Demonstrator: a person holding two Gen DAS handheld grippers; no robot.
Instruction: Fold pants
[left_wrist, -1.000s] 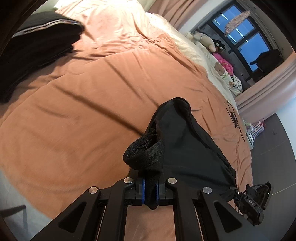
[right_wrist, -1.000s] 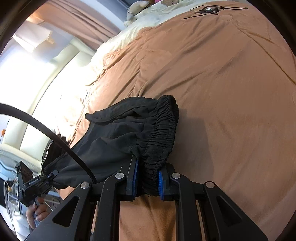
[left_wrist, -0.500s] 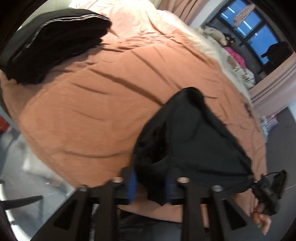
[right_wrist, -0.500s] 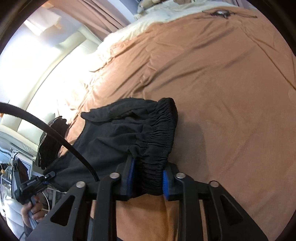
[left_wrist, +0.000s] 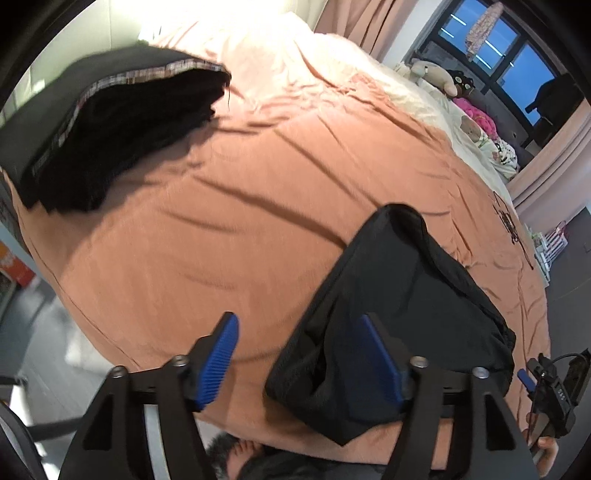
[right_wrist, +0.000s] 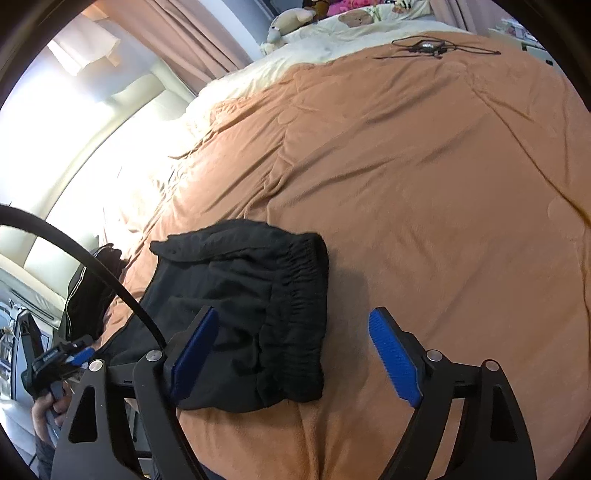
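Black pants (left_wrist: 399, 306) lie folded in a loose bundle on the orange bedspread (left_wrist: 221, 206), near the bed's front edge. My left gripper (left_wrist: 299, 354) hovers over their near left corner, jaws opening, pads clear of the cloth. In the right wrist view the same pants (right_wrist: 251, 306) show their elastic waistband along the right side. My right gripper (right_wrist: 291, 358) hangs above the waistband end, jaws opening wide, the fabric below and between the blue pads but untouched.
A stack of dark folded clothes (left_wrist: 103, 125) sits at the bed's far left. Tangled black cables (right_wrist: 432, 46) lie at the far end of the bedspread (right_wrist: 424, 184). Plush toys (left_wrist: 439, 74) and cream bedding line the window side. Grey floor (left_wrist: 33, 332) lies beyond the bed edge.
Both grippers let go of the pants and opened wide. The bundle dropped flat onto the bedspread. Both hands drew back a little toward the bed edge.
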